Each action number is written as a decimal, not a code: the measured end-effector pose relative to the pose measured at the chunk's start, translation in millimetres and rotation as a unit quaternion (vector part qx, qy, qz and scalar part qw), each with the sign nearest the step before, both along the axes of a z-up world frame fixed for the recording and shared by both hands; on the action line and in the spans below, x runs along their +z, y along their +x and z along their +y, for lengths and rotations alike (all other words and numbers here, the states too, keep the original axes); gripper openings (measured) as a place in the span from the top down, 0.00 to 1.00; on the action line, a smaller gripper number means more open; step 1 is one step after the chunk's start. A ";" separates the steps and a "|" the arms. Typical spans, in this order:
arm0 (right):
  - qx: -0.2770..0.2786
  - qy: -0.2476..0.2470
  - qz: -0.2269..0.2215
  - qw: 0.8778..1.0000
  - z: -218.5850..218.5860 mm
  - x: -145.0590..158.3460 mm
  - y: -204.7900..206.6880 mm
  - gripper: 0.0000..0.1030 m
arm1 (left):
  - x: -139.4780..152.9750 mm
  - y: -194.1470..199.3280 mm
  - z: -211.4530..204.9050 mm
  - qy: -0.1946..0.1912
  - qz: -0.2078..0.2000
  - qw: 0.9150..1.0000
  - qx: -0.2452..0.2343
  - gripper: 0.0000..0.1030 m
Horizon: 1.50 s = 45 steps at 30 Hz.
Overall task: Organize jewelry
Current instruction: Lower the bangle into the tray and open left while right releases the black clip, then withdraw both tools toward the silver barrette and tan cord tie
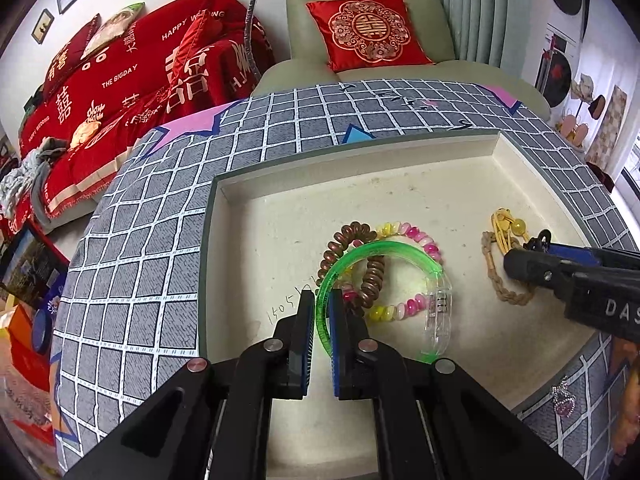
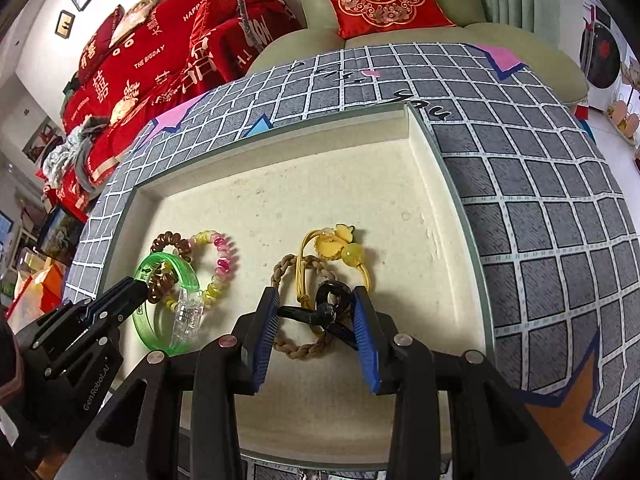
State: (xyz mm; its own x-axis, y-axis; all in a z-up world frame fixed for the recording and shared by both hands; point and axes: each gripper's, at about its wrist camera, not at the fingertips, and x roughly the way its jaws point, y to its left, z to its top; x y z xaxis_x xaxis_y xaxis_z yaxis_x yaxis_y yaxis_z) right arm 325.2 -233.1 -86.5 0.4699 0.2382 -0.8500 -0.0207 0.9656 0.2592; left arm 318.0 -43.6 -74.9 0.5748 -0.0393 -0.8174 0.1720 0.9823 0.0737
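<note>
The left gripper [image 1: 321,312] is clamped on the see-through green plastic bangle [image 1: 384,249] on the left of the shallow cream tray [image 1: 400,184]; its near part hides behind the fingers. Under the bangle lie a brown coil hair tie [image 1: 352,236] and a pink and yellow bead bracelet [image 1: 416,236]. The right gripper [image 2: 316,312] has its jaws apart around a shiny black clip [image 2: 334,308], but whether the pads touch it is hard to tell. Only the right view shows the whole tan braided loop [image 2: 294,350] and yellow hair tie [image 2: 340,240]. Only the left view shows a small pink charm [image 1: 564,398] on the grey checked cloth [image 1: 140,260].
</note>
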 end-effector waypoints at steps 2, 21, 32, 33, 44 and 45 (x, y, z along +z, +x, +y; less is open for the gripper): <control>0.002 0.003 0.006 1.000 -0.3 -0.9 -0.5 0.42 | 1.1 -0.7 -0.9 0.000 0.001 1.000 0.000 0.83; -0.015 0.104 -0.030 0.994 -20.6 37.7 -16.1 0.20 | 21.5 -4.5 1.5 -0.028 -0.002 0.999 0.015 0.82; -0.026 0.124 -0.050 0.991 -29.6 59.2 -28.9 0.14 | 40.8 -14.9 6.5 -0.043 -0.004 0.999 0.021 0.82; -0.026 0.125 -0.051 0.990 -30.7 60.3 -30.2 0.14 | 41.8 -16.3 7.4 -0.045 -0.002 0.999 0.021 0.82; -0.035 0.141 -0.061 0.988 -34.1 75.5 -59.8 0.00 | 60.1 -43.5 24.0 -0.050 -0.013 0.998 0.034 0.00; -0.033 0.140 -0.062 0.988 -33.8 77.0 -62.9 0.00 | 59.5 -45.6 25.3 -0.047 -0.024 0.998 0.039 0.00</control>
